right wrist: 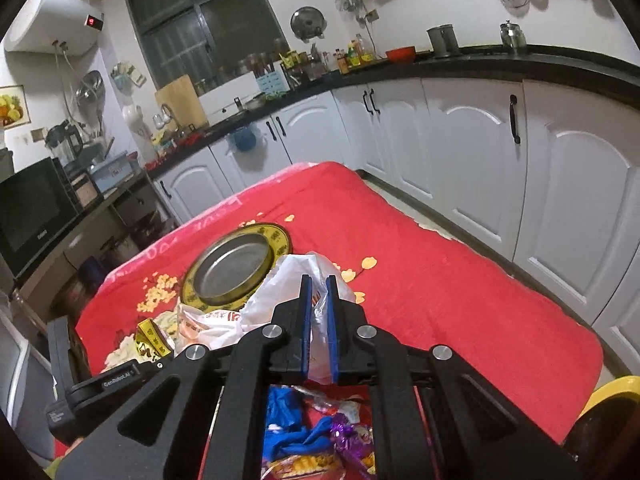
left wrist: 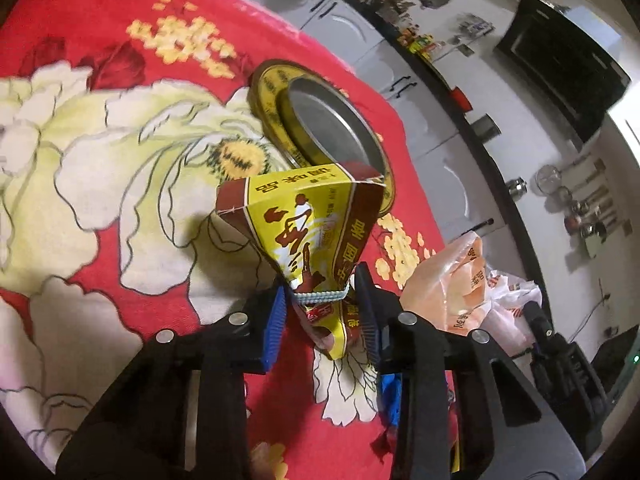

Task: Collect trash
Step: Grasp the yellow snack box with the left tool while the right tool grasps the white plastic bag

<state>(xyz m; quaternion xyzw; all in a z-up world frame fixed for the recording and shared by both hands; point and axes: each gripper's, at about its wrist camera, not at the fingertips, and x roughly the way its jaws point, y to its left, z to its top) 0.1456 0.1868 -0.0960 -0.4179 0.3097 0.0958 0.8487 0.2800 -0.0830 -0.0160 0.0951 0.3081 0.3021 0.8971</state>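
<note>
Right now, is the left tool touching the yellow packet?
Touching. In the left wrist view, the left tool pinches the yellow packet at its tied neck, blue pads pressed against both sides.

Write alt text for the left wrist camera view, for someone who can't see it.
The left gripper pinches the squashed end of a yellow and maroon carton above a red floral cloth. Behind the carton lies a round yellow-rimmed metal tray; a crumpled plastic bag sits to the right, with white kitchen cabinets beyond.

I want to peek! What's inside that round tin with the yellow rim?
The round tin looks empty, just bare grey metal inside. The plastic bag covers its near edge, so that bit stays hidden.
</note>
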